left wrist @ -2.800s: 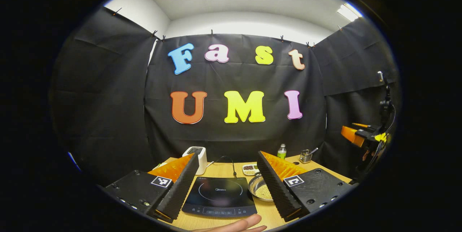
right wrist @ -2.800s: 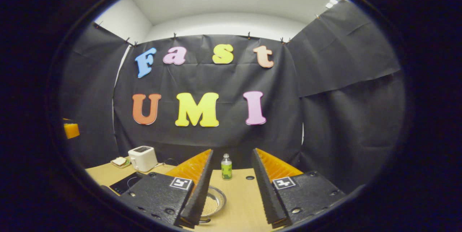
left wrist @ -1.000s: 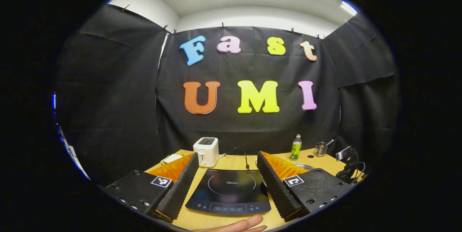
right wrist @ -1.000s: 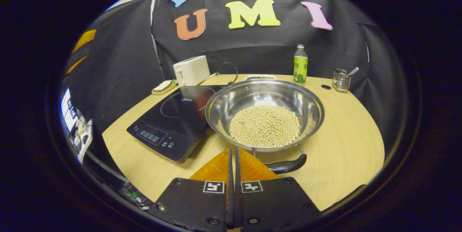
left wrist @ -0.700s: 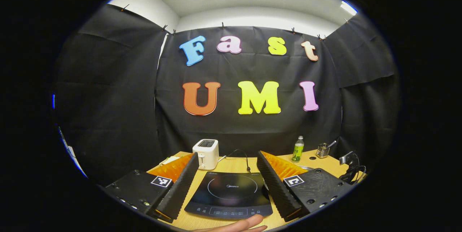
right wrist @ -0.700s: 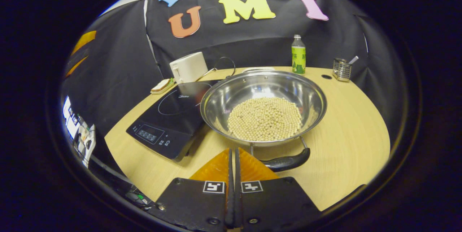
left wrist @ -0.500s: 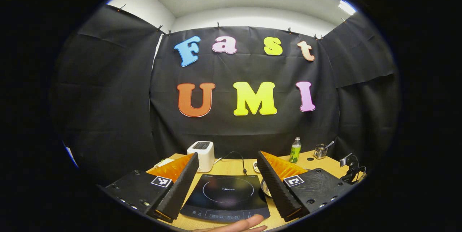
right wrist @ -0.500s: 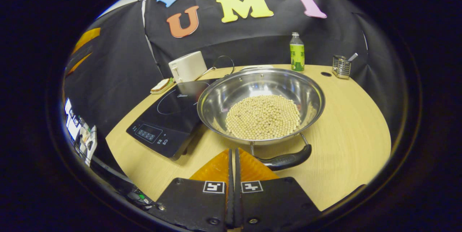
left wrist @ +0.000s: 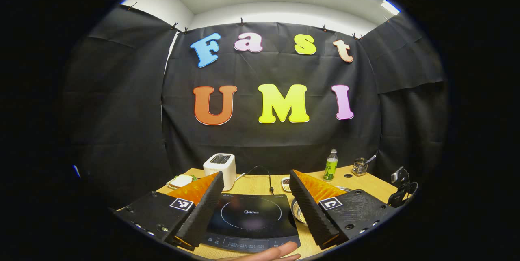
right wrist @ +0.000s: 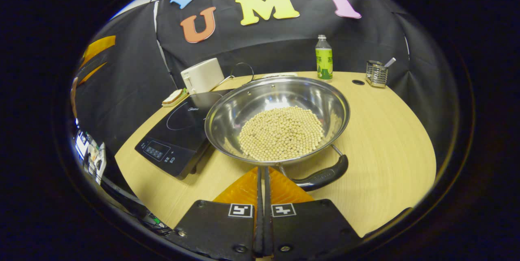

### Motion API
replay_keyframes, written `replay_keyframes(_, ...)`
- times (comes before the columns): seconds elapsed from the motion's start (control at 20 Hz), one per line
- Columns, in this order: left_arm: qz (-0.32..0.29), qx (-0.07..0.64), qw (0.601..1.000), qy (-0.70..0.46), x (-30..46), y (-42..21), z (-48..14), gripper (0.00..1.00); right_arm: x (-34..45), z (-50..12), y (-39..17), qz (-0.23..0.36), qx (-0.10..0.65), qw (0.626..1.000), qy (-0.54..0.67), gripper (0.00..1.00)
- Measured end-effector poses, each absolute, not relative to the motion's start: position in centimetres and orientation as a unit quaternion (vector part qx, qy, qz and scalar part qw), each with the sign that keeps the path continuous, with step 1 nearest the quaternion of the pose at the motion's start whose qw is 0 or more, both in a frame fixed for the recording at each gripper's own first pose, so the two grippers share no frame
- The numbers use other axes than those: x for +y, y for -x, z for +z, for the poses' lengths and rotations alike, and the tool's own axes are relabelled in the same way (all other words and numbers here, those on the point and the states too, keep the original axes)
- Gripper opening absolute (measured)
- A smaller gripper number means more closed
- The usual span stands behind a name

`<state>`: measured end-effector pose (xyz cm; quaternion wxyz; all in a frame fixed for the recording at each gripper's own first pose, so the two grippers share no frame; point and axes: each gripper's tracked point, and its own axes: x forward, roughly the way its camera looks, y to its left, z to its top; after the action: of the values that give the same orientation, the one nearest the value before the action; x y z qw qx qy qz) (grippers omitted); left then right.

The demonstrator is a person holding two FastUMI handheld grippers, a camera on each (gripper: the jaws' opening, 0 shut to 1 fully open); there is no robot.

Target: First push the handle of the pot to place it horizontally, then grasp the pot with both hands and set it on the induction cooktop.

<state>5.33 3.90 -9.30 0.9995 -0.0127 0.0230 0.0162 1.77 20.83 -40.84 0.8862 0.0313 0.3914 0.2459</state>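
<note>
Since half a second ago the round steel pot of pale beans [right wrist: 278,119] has turned leftward in the right gripper view, its black loop handle [right wrist: 321,175] now lower right of centre: the handle push is under way. The pot sits mid-frame on the wooden counter [right wrist: 386,131], touching the black induction cooktop [right wrist: 174,131]. The right gripper [right wrist: 262,171], fingers closed and empty, points at the rim beside the handle; the left gripper [left wrist: 256,190] hovers open above the cooktop.
</note>
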Motion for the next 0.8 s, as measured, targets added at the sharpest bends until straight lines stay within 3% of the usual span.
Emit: replay_keyframes(0.8,0.039,0.023,0.999,0.015,3.0,-7.3,-7.5,0.96,15.8,-40.9,-4.9,0.232,0.394,0.888,-0.04,0.01)
